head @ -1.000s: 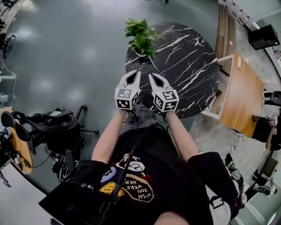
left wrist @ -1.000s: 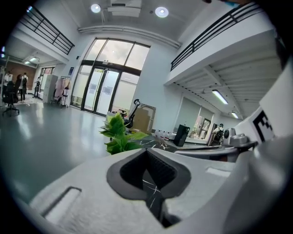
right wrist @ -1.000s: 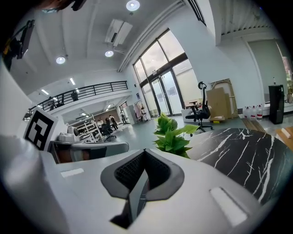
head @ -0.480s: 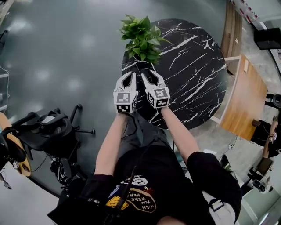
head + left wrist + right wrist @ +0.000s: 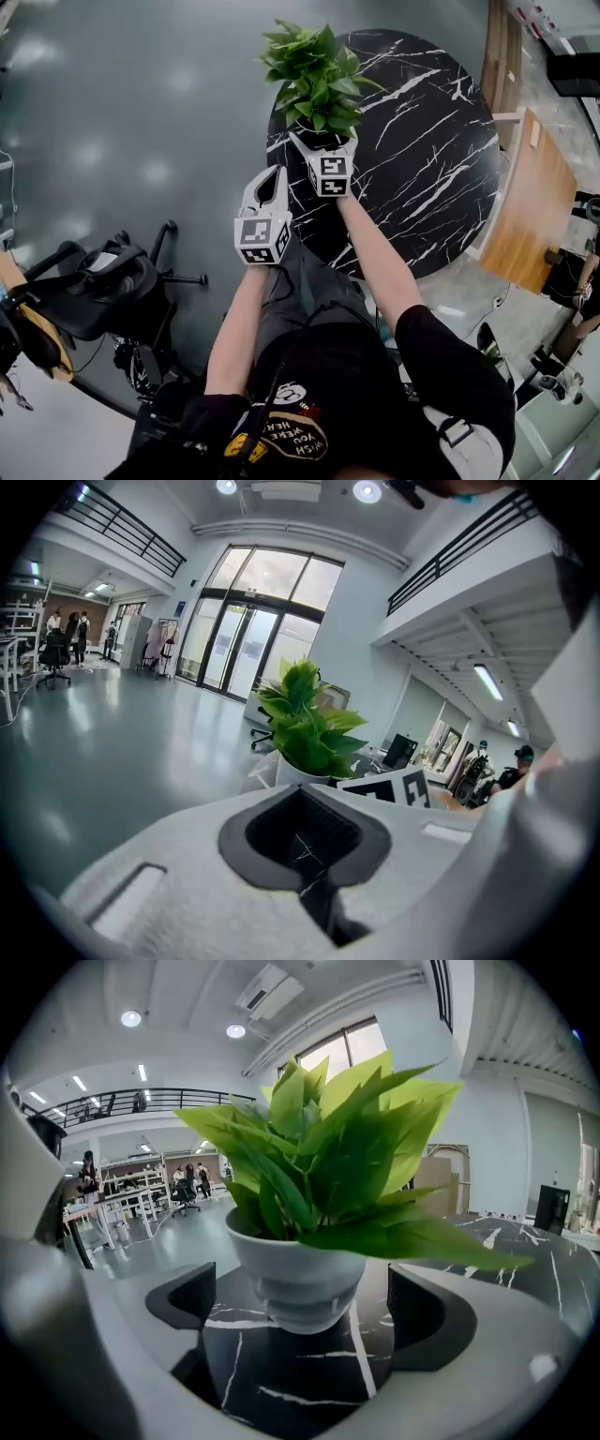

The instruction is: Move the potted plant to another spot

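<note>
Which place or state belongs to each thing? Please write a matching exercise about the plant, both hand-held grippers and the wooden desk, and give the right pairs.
Things
1. potted plant
2. left hand-held gripper
3. right hand-held gripper
4. wooden desk

Places and states
A. jaws together, nothing between them
B. beside the round table
C. jaws apart, one on each side of the pot
D. standing on the round table, near its edge

Pairs: 1-D, 2-A, 3-C, 4-B.

The right hand-held gripper's jaws have just been opening. The pot stands between them, and they do not touch it.

bright ceiling lights, soft glare patches on glossy floor, fisheye-warped edges, dark corners
</note>
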{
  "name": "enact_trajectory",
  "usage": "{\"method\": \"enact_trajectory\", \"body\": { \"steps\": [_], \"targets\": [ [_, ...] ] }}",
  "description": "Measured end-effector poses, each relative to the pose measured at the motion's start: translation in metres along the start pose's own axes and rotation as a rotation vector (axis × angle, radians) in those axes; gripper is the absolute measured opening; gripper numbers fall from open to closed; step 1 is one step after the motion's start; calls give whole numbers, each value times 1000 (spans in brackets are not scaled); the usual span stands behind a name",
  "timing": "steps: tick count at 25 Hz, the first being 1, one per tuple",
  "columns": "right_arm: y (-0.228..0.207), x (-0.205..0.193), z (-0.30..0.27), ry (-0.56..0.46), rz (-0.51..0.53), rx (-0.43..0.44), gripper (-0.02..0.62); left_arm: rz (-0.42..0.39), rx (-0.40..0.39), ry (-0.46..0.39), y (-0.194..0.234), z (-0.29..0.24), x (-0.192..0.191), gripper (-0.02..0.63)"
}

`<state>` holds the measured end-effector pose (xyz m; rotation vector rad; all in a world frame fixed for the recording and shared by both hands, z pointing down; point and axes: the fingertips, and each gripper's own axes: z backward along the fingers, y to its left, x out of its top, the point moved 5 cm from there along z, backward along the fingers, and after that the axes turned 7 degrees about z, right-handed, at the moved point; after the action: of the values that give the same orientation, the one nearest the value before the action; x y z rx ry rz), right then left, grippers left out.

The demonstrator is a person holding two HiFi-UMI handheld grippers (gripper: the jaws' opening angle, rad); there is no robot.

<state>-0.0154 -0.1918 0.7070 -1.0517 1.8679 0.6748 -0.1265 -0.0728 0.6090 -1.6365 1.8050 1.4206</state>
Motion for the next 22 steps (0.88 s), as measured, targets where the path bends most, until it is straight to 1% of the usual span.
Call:
{"method": "enact_trajectory", "body": {
  "steps": [3,6,9,10,12,14,18,22],
  "targets": [
    [-9,1,-13,15,29,-26,560,5,6,1,4,0,1,3],
    [-12,0,-22,25,22,-36,561,15,22,5,10,2,-1,3],
    [-11,0,-25,28,24,-46,560,20,19,8,11,6,-4,3],
    [-11,0,-25,26,28,-55,554,19,17,9,11,6,-4,3],
    [-10,3,-24,16,49,-71,482,16,16,10,11,7,-4,3],
    [-10,5,-23,11,62,-73,482,10,12,11,10,5,-3,3],
    [-15,4,-23,10,55,-65,480,0,2,19,3,-1,-3,3],
    [-31,-1,-18,34,43,-93,479,-10,-18,33,-6,-8,-5,3]
  ]
}}
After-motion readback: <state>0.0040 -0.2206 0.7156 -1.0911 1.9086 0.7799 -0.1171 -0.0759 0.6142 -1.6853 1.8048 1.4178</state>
